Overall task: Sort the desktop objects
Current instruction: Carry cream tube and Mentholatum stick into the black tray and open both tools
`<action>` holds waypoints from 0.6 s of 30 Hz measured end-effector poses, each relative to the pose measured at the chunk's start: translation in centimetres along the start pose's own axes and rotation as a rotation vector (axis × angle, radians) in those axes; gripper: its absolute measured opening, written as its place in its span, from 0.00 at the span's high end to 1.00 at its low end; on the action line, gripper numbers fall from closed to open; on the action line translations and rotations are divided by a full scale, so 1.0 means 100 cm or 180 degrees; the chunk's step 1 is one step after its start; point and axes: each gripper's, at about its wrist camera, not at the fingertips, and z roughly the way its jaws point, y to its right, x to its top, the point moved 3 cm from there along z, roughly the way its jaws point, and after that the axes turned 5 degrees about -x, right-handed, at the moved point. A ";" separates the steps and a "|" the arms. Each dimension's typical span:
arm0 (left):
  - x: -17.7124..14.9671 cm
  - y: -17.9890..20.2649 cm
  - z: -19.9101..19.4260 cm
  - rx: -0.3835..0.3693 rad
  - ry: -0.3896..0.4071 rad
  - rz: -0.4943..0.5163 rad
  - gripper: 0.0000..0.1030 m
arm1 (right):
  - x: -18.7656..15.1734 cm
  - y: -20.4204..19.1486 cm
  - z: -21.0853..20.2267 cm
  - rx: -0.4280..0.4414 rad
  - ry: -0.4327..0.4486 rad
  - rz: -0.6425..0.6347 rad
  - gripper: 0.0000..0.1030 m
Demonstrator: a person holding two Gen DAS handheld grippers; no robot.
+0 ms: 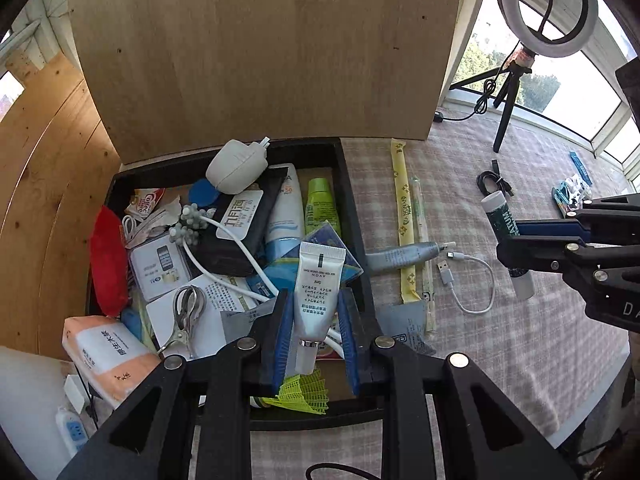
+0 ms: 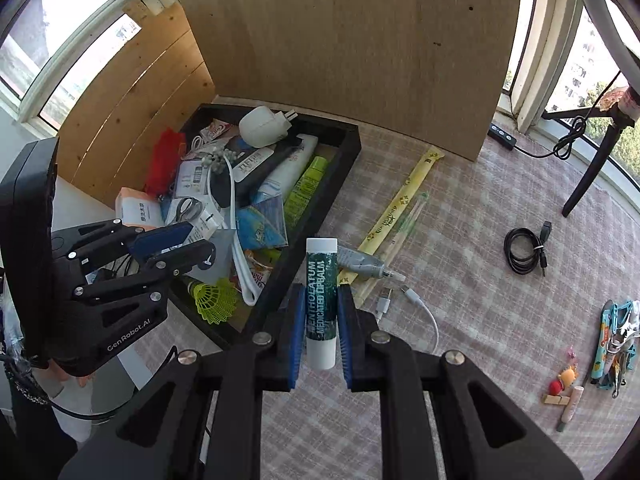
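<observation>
Two tubes are in my grip at once: my left hand-held gripper [image 1: 316, 336] is clenched on a small white tube [image 1: 316, 296], cap end toward me, held over the near part of the black tray [image 1: 352, 200], and my right hand-held gripper [image 2: 320, 328] is clamped on a lip balm [image 2: 321, 300] above the tabletop [image 2: 460, 240], just outside the tray's right wall. That tray is packed to its walls, with a white charger [image 1: 236, 166] on top at the far end, a red pouch [image 1: 107, 260] along the left side, clippers [image 1: 186, 316] and a yellow shuttlecock [image 1: 304, 394] near me. A wooden board [image 1: 260, 48] stands upright right behind the tray's far edge, closing off that side. To the right, the checked cloth has more room: a yellow sleeve [image 1: 406, 220] lies alongside the tray wall, a grey tube [image 1: 404, 256] and a white USB cable [image 1: 472, 276] close by it, and a coiled black cable [image 2: 524, 248] sits well apart.
</observation>
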 end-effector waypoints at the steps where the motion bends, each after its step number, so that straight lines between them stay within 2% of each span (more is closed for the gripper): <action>1: -0.002 -0.010 -0.002 0.0014 0.0013 -0.0045 0.79 | 0.004 -0.010 0.003 0.0011 0.0001 -0.0024 0.85; 9: -0.008 -0.074 -0.008 0.0092 0.0022 -0.0264 0.79 | 0.029 -0.065 0.032 0.0063 -0.0098 -0.0160 0.85; 16: -0.001 -0.098 -0.010 0.0153 0.0065 -0.0306 0.79 | 0.047 -0.092 0.045 0.0100 -0.0106 -0.0281 0.85; 17: 0.000 -0.101 -0.010 0.0209 0.0062 -0.0324 0.75 | 0.048 -0.096 0.046 0.0137 -0.0088 -0.0307 0.84; 18: 0.001 -0.105 -0.009 0.0295 0.0047 -0.0366 0.58 | 0.050 -0.099 0.047 0.0149 -0.0094 -0.0333 0.76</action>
